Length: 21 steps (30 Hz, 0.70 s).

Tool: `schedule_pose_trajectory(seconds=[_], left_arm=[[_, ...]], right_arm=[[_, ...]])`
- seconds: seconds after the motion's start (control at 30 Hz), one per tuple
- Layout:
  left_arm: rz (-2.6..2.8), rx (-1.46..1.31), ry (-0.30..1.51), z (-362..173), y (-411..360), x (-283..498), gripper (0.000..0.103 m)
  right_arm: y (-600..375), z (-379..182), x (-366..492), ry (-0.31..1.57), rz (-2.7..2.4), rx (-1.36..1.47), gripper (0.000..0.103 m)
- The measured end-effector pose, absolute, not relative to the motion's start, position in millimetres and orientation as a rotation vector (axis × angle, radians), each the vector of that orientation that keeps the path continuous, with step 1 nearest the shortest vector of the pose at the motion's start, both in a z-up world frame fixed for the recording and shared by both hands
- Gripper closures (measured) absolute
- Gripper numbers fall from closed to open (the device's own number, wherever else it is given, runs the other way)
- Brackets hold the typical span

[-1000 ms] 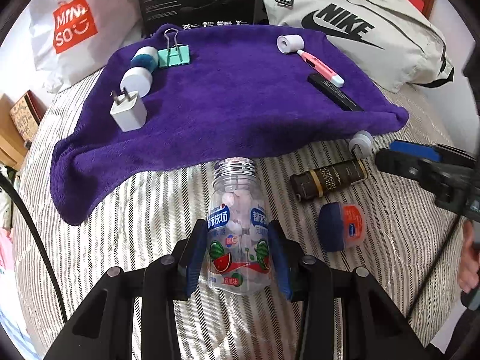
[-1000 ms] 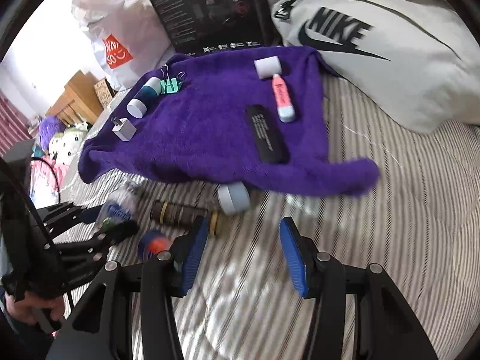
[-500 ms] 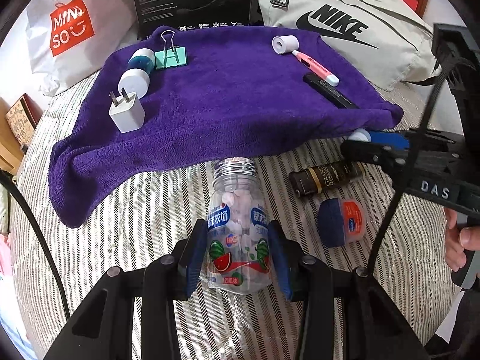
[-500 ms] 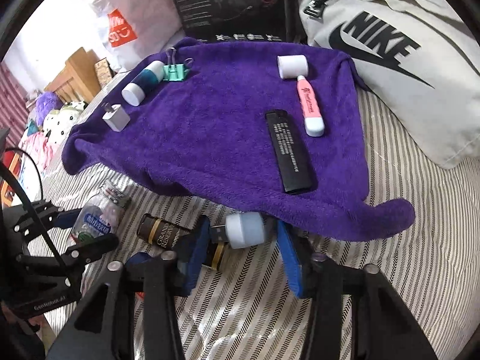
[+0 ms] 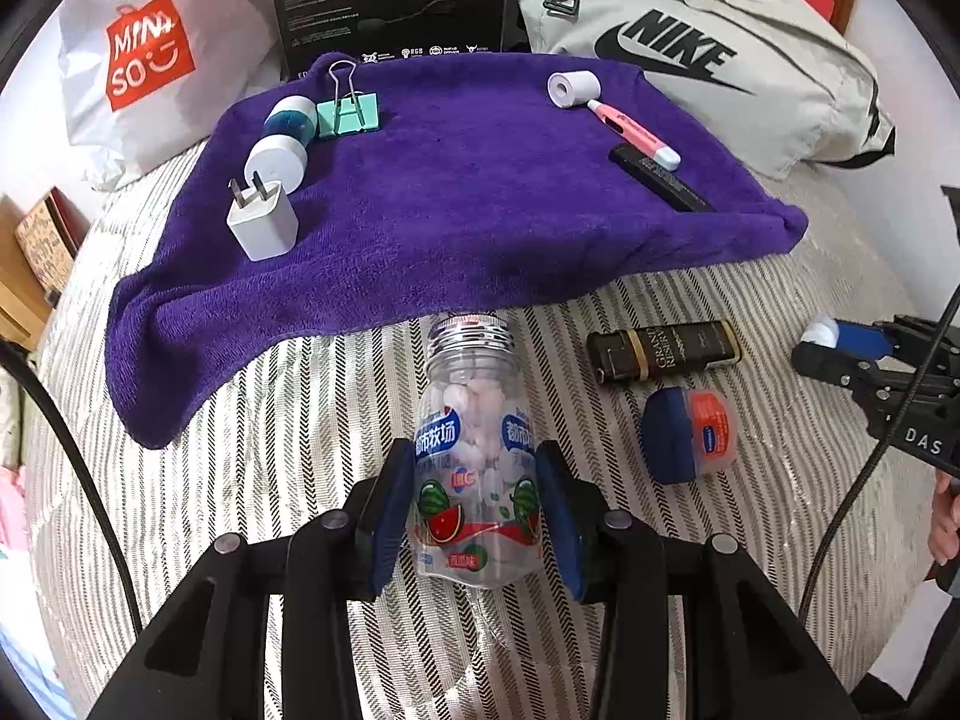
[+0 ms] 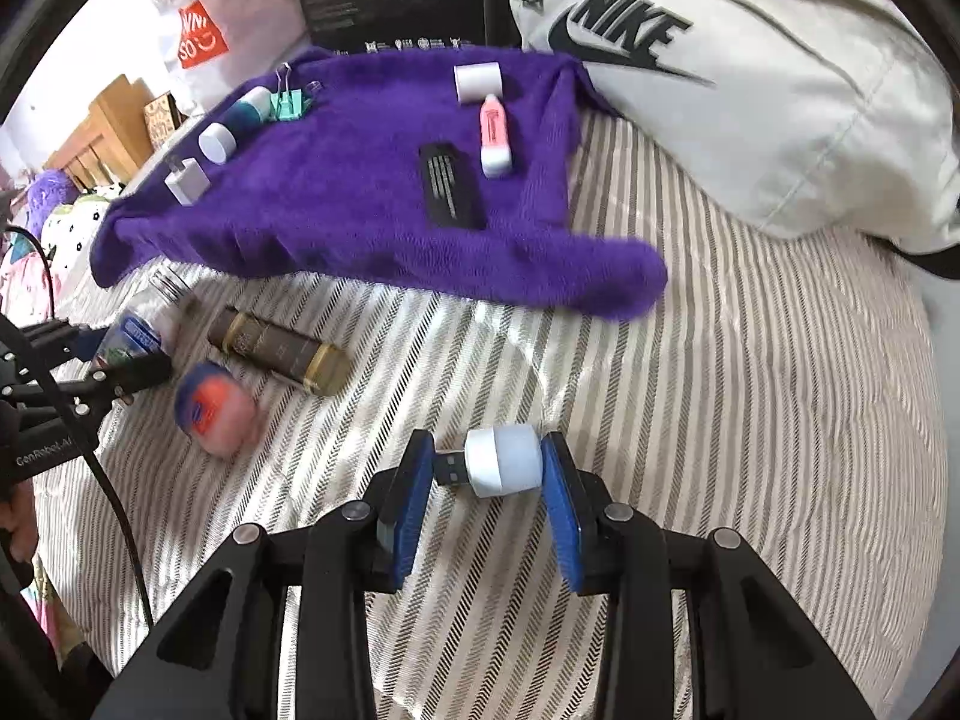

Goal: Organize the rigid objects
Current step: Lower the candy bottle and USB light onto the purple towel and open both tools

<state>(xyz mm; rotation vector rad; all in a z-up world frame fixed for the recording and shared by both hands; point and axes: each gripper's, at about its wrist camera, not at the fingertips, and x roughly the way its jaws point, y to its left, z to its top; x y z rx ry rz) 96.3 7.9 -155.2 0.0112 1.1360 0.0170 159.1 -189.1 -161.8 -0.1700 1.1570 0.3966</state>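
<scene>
Clear ribbed-neck bottle (image 5: 474, 468), striped bedding (image 5: 300, 420)

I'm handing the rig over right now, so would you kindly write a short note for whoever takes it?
Left gripper: shut on the candy bottle, lying on the striped bedding in front of the purple towel.
Right gripper: shut on the small USB lamp, plug pointing left, held over the bedding.
Done: charger plug, two white-capped tubs, binder clip, tape roll, pink pen and black bar lie on the towel.
Left: bottle, lamp, dark tube and blue-lidded jar are off the towel.
</scene>
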Motion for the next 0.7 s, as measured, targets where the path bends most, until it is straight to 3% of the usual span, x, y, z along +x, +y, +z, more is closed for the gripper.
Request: schedule_pose_trajectory(seconds=[0.7], left_arm=[[0.031,-0.009,1.137,-154.9,13.4,95.0,0.064]], right_arm=[[-188.5,-160.0,149.2,1.133,0.419,-0.198,0.067]])
